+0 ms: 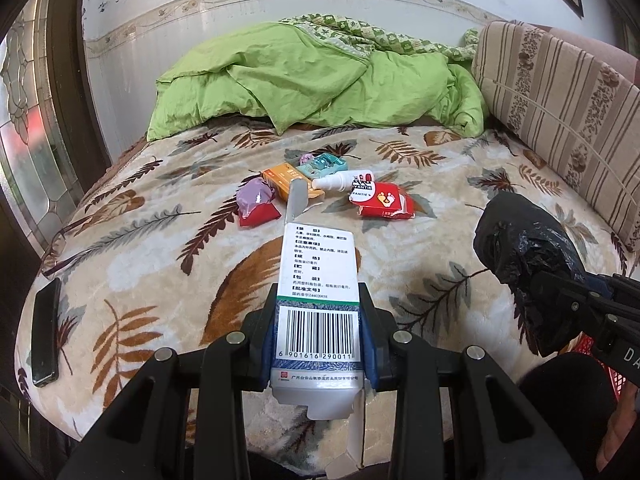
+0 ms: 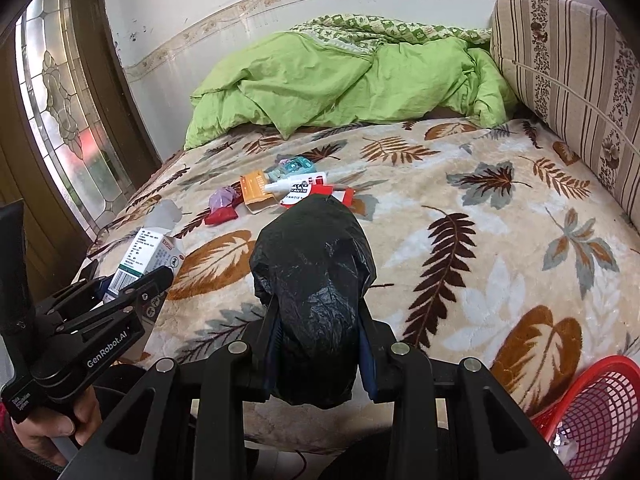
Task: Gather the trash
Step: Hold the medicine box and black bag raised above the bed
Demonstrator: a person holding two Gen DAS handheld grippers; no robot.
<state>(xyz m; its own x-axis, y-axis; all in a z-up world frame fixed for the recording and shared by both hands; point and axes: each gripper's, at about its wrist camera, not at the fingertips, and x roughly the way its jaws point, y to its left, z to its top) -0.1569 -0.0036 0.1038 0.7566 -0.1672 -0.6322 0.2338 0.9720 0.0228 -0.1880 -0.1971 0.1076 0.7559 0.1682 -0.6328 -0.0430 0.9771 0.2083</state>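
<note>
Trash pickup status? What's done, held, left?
Done: nothing clearly binned; the red basket holds little visible. In hand: left tongs clamp a white box, right tongs clamp a black bag. Left: the packet pile on the bed.

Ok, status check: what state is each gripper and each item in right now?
left gripper: shut on white medicine box
white medicine box: held, end flap open
right gripper: shut on black plastic bag
black plastic bag: held, crumpled
white spray bottle: lying on bedspread
red basket: beside bed, some trash inside
</note>
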